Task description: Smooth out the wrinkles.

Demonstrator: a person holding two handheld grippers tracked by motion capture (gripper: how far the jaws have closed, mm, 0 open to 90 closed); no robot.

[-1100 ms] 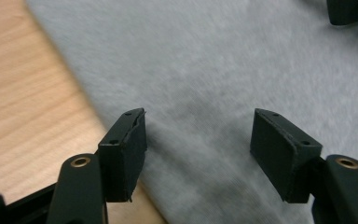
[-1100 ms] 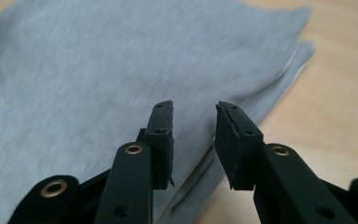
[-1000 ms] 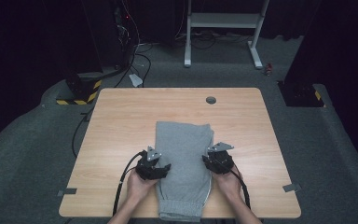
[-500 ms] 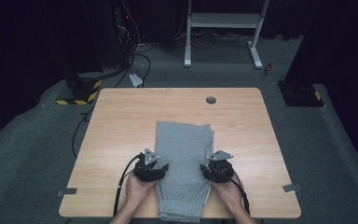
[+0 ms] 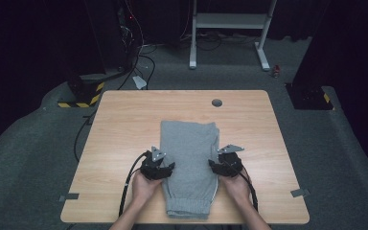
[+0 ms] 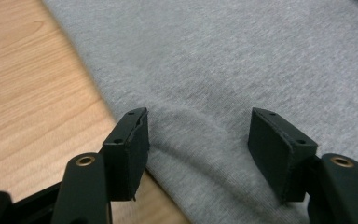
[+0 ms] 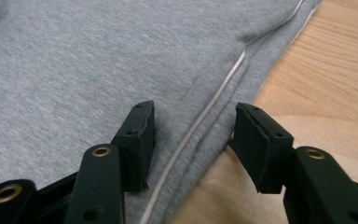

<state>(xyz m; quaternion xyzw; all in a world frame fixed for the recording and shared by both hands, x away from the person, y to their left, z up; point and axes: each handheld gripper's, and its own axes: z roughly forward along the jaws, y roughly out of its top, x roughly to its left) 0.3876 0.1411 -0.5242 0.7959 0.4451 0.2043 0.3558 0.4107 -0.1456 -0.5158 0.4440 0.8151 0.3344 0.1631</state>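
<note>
I see soft grey knit trousers (image 5: 189, 167) folded flat mid-table (image 5: 124, 124), wood-grained. My left tongs (image 6: 198, 135) gape over the left edge, gripping nothing. My right tongs (image 7: 193, 135), just opening, straddle the white-piped right edge loosely.

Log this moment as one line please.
left gripper: open, left edge of grey sweatpants | right gripper: just opening, straddles right edge | table

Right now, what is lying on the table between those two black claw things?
In the high view, folded grey trousers span the whole stretch between the left gripper and the right gripper. Each gripper's open fingers straddle one side edge of the cloth.
</note>
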